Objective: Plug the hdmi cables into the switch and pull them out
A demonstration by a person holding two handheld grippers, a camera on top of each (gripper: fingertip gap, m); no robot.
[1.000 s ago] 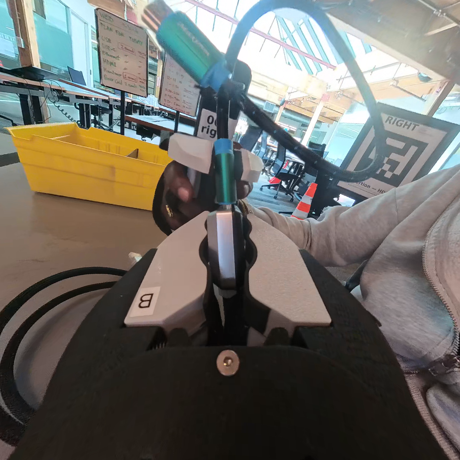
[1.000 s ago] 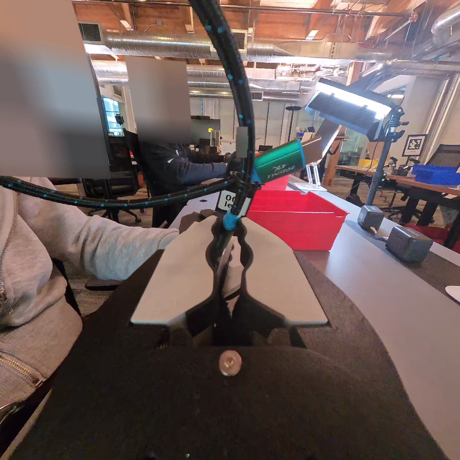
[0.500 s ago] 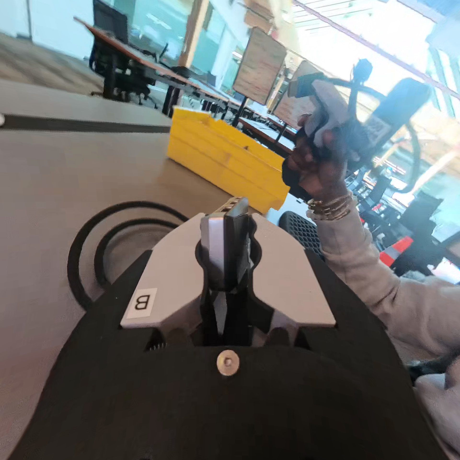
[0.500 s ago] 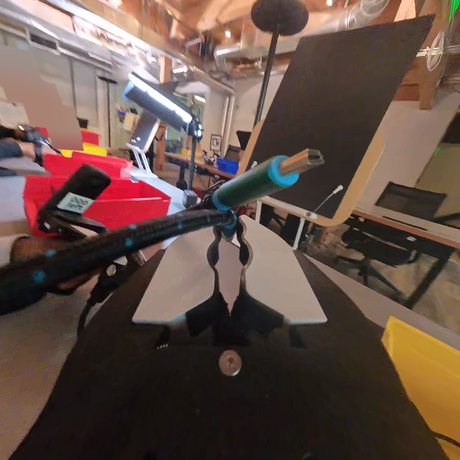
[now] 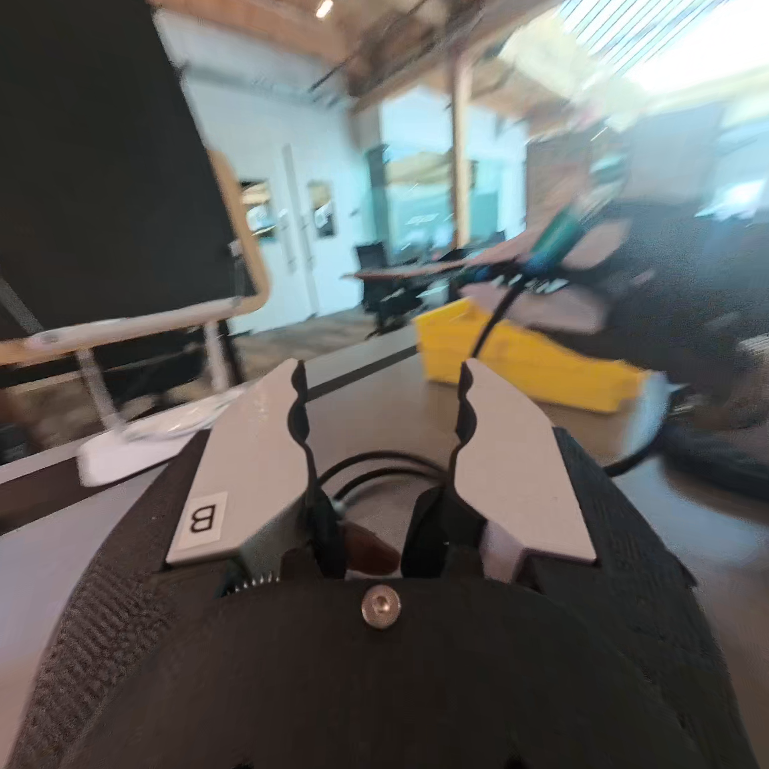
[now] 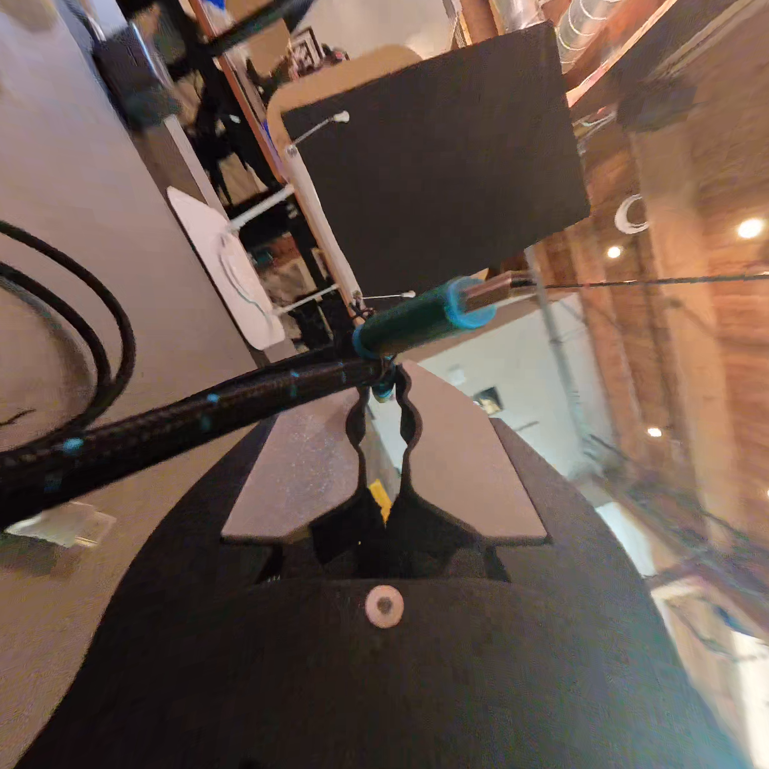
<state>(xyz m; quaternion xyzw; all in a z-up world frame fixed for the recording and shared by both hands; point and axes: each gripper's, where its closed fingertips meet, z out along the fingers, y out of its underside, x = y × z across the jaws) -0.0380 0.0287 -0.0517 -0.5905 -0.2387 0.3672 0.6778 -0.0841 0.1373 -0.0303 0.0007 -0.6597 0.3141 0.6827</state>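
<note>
My left gripper point(image 5: 382, 368) is open and holds nothing; it sits low over the grey table point(image 5: 387, 416). Loops of black cable point(image 5: 383, 462) lie on the table between its fingers. I cannot make out the switch in either view. My right gripper point(image 6: 385, 383) is shut on the HDMI cable point(image 6: 187, 420), a black braided cable with blue flecks, just behind its green plug point(image 6: 416, 320). The plug has blue collars and a bare metal tip point(image 6: 487, 291) that points up and right. The right gripper and green plug point(image 5: 557, 237) show blurred far right in the left wrist view.
A yellow bin point(image 5: 520, 362) stands on the table beyond my left gripper. A black panel on a white stand point(image 5: 104, 166) rises at the left, with a white base point(image 5: 125, 453); it also shows in the tilted right wrist view point(image 6: 437, 166). More cable loops point(image 6: 104, 324) lie on the table.
My left gripper has opened and the silver and black switch is no longer in it; its view has swung towards the black panel. My right gripper has rolled over, still holding the cable.
</note>
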